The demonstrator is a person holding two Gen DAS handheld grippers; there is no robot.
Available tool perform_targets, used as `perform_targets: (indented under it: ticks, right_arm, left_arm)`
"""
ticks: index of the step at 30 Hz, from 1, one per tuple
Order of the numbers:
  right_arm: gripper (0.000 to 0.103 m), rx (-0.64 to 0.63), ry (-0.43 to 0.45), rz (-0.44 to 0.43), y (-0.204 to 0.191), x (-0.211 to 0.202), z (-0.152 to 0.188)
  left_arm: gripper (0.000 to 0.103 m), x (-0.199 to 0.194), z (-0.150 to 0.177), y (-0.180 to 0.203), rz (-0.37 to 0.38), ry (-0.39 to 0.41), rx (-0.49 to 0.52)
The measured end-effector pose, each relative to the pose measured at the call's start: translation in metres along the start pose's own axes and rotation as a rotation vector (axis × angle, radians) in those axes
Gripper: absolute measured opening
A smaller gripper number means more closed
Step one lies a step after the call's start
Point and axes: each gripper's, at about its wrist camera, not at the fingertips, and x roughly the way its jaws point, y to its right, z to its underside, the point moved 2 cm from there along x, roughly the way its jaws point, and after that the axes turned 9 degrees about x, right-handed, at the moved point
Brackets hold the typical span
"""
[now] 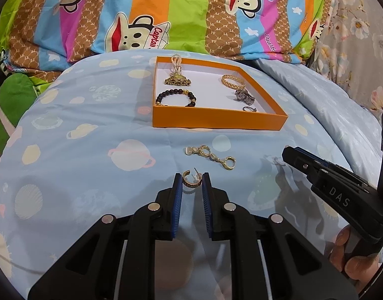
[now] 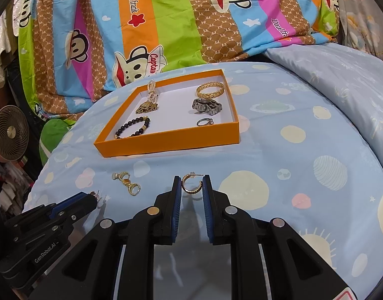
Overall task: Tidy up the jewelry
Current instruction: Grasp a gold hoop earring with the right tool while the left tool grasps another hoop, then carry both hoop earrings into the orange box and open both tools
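Note:
An orange tray [image 1: 216, 120] [image 2: 166, 145] on the blue bedspread holds a pearl-strap watch [image 1: 177, 77], a black bead bracelet [image 1: 175, 97], a gold bangle [image 1: 232, 80], a steel watch [image 1: 245, 96] and a silver ring [image 1: 249, 109]. A pair of gold drop earrings [image 1: 211, 156] [image 2: 127, 182] lies on the bedspread in front of the tray. My left gripper [image 1: 192, 182] holds a gold hoop earring [image 1: 189, 181] between its fingertips. My right gripper [image 2: 192, 182] holds a second gold hoop earring [image 2: 190, 185] the same way.
A striped cartoon-monkey quilt [image 1: 191, 12] is bunched behind the tray. A small fan [image 2: 10, 135] stands at the far left in the right wrist view. The right gripper's body [image 1: 329, 182] shows at the right of the left wrist view.

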Motion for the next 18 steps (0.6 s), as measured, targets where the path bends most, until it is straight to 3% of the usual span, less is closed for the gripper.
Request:
perform_targets:
  ticks: [7, 18]
  right_arm:
    - [0.016, -0.015, 0.007, -0.003, -0.003, 0.001, -0.009]
    - [0.016, -0.031, 0.070, 0.013, -0.010, 0.025, -0.068]
  left_arm:
    - [0.015, -0.009, -0.027, -0.004, -0.010, 0.040, -0.001]
    - [0.015, 0.011, -0.102, -0.010, -0.035, 0.132, -0.008]
